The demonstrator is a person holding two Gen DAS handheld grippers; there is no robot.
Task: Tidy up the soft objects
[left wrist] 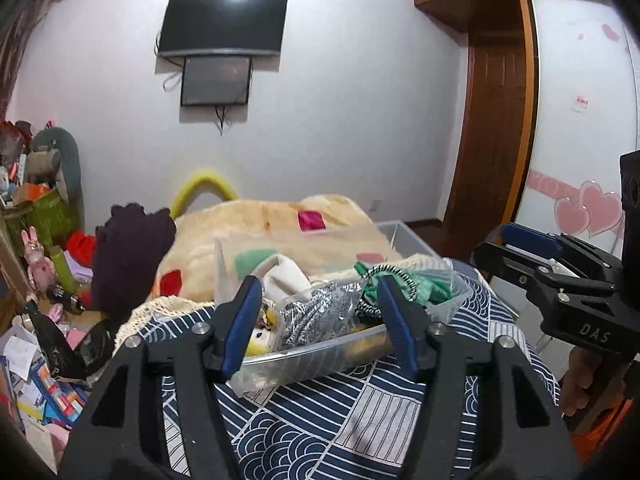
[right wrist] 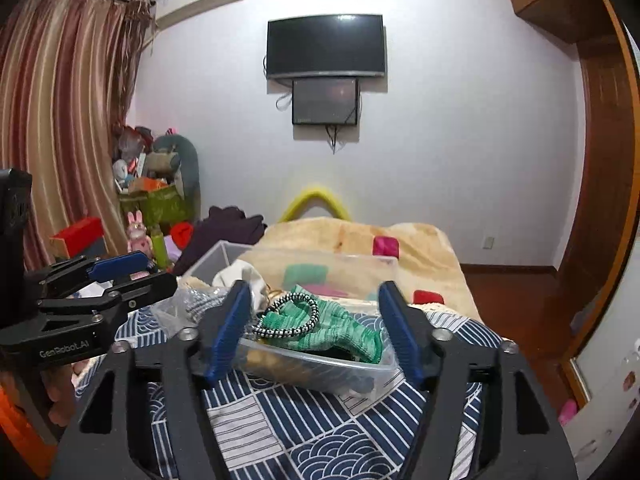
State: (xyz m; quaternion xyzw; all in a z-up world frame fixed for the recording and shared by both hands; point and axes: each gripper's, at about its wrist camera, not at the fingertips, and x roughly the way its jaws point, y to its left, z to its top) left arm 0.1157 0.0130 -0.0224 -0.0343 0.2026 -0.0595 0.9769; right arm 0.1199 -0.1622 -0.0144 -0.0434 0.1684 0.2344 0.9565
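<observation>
1. Soft objects sit heaped in a clear plastic bin (right wrist: 320, 364) straight ahead of both our grippers, on a navy patterned bedspread (right wrist: 320, 432).
2. Our right gripper (right wrist: 316, 332) is spread wide and holds nothing; between and just beyond its blue pads lies a green knitted sock (right wrist: 344, 328) with a black-and-white braided cord (right wrist: 292, 320) looped over it.
3. Our left gripper (left wrist: 316, 320) is likewise spread and empty; ahead of it we see a grey speckled fabric (left wrist: 320, 316), a cream cloth (left wrist: 284, 276) and a yellow-faced plush toy (left wrist: 260, 340) at the bin's near-left corner.
4. A second clear bin (right wrist: 224, 258) stands beyond the first, towards a cream blanket (right wrist: 352, 236); we judge it a likely sorting destination, though that is a guess.
5. For the next pick we would go for the topmost piece, lowering the right gripper so both pads straddle a bunched fold of the sock.
6. We should mind the cord: it may lift along with the sock, so close slowly and raise gently.
7. We should keep the left gripper clear of the right one's path.
</observation>
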